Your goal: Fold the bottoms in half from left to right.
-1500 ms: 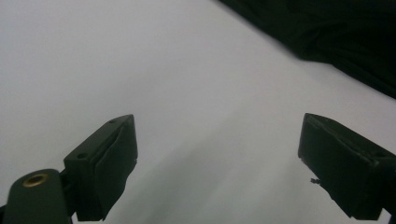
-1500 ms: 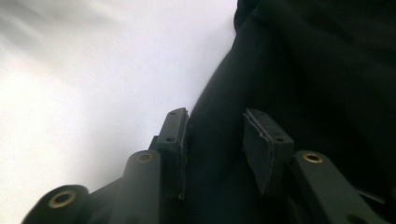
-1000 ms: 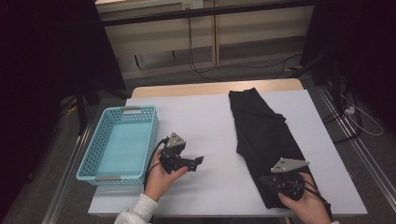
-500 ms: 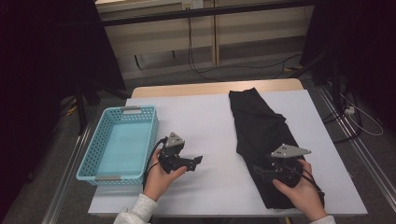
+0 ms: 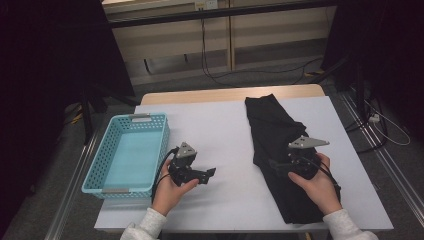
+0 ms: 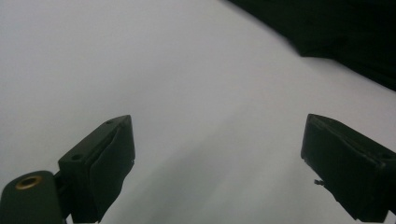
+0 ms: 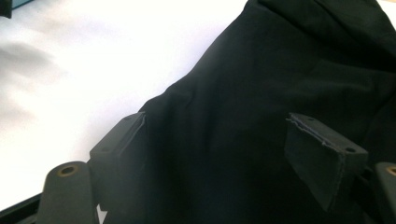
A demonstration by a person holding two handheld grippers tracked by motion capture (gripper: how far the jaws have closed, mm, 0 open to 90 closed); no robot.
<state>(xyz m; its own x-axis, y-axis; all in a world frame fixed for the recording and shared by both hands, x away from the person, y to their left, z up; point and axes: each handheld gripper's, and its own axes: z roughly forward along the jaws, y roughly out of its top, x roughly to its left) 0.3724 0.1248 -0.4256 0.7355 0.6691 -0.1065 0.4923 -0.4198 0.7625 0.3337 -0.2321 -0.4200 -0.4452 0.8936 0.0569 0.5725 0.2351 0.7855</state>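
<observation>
Black jaws of right gripper (image 5: 276, 165) apart, just been opening, hovering over black garment (image 5: 280, 135) with cloth beneath the gap, pads not pressing. Garment lies lengthwise at desk's (image 5: 220, 125) 3 o'clock side. Left gripper (image 5: 210, 172) at 7 o'clock, jaws wide apart over bare white desk, nothing between. Turquoise basket (image 5: 127, 152) at 9 o'clock edge.

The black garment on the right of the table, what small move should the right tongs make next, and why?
Probably ease the right tongs down onto the black garment and close on its left edge. Their jaws have just been opening and now stand wide above the cloth, pinching nothing. The garment lies flat on the white table, and the left tongs wait open over bare table.
</observation>
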